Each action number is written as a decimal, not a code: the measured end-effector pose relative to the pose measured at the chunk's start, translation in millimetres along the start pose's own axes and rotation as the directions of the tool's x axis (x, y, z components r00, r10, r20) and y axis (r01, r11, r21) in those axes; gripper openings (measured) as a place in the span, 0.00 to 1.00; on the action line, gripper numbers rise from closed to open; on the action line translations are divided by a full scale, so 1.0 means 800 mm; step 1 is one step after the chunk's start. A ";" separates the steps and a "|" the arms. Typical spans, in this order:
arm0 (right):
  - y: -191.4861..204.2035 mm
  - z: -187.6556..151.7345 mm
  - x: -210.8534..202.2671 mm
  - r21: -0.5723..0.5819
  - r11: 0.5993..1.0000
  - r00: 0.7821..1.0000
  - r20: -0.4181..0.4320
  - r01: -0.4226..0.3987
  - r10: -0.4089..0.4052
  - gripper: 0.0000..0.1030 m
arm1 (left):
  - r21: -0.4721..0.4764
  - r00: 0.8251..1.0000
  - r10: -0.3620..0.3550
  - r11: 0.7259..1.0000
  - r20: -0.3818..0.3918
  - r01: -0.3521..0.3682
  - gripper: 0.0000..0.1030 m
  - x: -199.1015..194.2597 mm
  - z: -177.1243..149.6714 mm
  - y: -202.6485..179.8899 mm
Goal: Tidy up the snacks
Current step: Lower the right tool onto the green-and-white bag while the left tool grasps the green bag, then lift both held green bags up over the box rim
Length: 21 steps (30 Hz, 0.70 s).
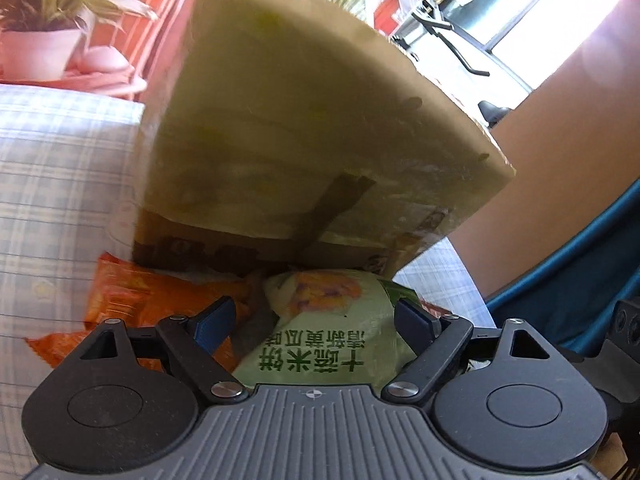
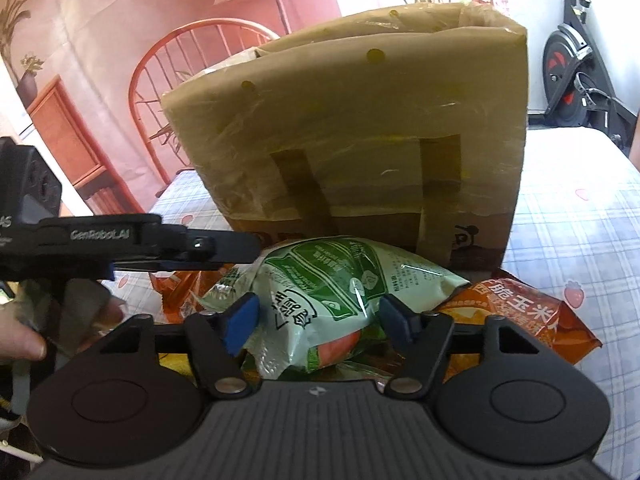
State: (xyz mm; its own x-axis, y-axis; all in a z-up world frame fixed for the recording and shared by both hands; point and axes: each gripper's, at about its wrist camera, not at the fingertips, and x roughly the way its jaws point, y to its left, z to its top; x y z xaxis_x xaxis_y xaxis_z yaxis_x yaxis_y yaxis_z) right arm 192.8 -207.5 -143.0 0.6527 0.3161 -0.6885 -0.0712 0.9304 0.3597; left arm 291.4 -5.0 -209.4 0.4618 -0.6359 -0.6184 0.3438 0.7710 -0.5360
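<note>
A pale green snack bag (image 1: 320, 320) with green lettering lies between the wide-apart pads of my left gripper (image 1: 316, 320), which is open and clear of it. In the right wrist view a green bag (image 2: 320, 292) lies between the pads of my right gripper (image 2: 318, 320); they stand close at its sides, and I see no squeeze. I cannot tell if it is the same bag. Orange snack bags (image 1: 140, 300) (image 2: 520, 312) lie beside it. A tall taped cardboard box (image 1: 300, 120) (image 2: 360, 120) stands just behind. My left gripper (image 2: 248, 250) reaches in from the left, held by a hand (image 2: 24, 340).
Everything rests on a checked tablecloth (image 1: 60, 180) (image 2: 580, 220). A red wire chair (image 2: 168, 60) stands behind the table at the left. At the far right is an exercise bike (image 2: 568, 72), and a potted plant (image 1: 40, 52) is at the far left.
</note>
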 end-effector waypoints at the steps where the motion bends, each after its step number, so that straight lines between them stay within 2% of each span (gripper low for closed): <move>1: 0.000 0.000 0.001 -0.001 1.000 1.000 0.000 -0.001 0.001 0.65 | -0.001 1.000 -0.006 1.000 -0.002 0.006 0.85 0.002 -0.001 0.000; 7: -0.002 0.000 0.003 0.003 1.000 1.000 -0.006 -0.007 0.007 0.65 | -0.066 0.998 -0.058 0.996 -0.009 0.058 0.80 0.005 -0.003 0.010; 11: -0.005 0.001 0.008 0.023 1.000 1.000 -0.016 -0.017 0.017 0.65 | -0.043 0.997 -0.079 0.996 -0.024 0.077 0.77 0.011 -0.008 0.008; 15: -0.007 0.003 0.012 0.029 1.000 1.000 -0.021 -0.001 0.002 0.65 | -0.004 0.996 -0.092 0.996 -0.019 0.092 0.68 0.009 -0.013 0.007; 21: -0.003 0.002 0.005 -0.002 1.000 1.000 0.006 -0.010 0.010 0.55 | 0.051 0.995 -0.098 0.994 0.011 0.097 0.61 -0.004 -0.013 -0.006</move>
State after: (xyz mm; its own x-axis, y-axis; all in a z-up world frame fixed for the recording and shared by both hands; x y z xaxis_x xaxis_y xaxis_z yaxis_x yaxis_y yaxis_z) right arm 197.0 -209.2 -145.6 0.6563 0.3244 -0.6812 -0.0793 0.9275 0.3653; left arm 279.9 -7.3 -211.1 0.4346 -0.7078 -0.5570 0.4283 0.7064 -0.5635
